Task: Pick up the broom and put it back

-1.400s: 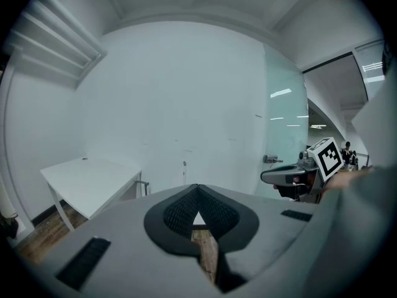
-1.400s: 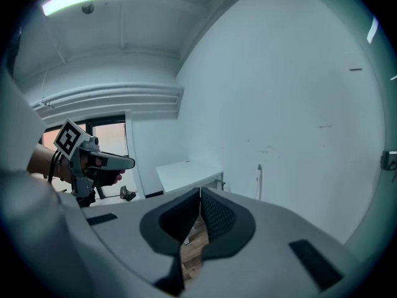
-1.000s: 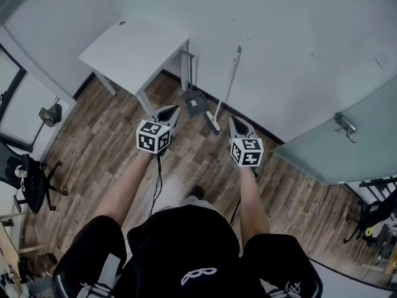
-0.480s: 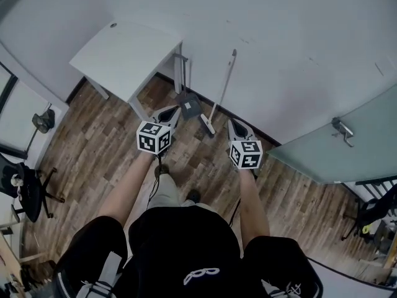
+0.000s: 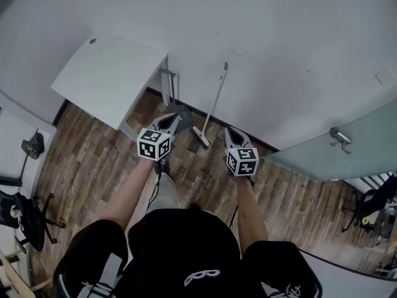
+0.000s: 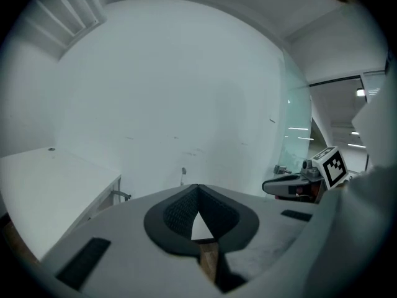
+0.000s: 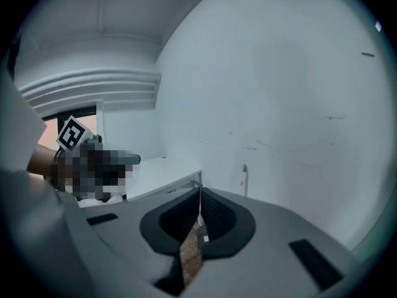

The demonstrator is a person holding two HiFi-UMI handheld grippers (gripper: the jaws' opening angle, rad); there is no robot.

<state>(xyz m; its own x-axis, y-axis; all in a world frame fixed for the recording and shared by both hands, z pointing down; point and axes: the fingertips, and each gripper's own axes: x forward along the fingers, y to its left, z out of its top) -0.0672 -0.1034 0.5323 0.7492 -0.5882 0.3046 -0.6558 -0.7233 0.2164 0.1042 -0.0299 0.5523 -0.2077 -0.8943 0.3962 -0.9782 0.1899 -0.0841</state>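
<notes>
A plain white wall (image 5: 279,42) fills the far side of the scene in front of you, and dark wood-plank floor (image 5: 93,160) runs beneath you up to its base. On the far left a white desk (image 5: 105,79) stands with its back edge at the wall, and on the right a frosted glass door (image 5: 347,160) angles out with its metal handle (image 5: 340,135) showing. The broom (image 5: 214,101) stands between them, its long pale handle leaning against the wall and its head on the floor near the skirting, just right of the desk's leg. A dark dustpan (image 5: 184,110) sits on the floor beside the broom head, partly behind your left gripper. Your left claw (image 5: 176,115) is clenched and empty, tips together, aimed at the wall left of the broom. Your right claw (image 5: 228,131) is clenched on nothing too, near the broom head's right side and apart from it.
</notes>
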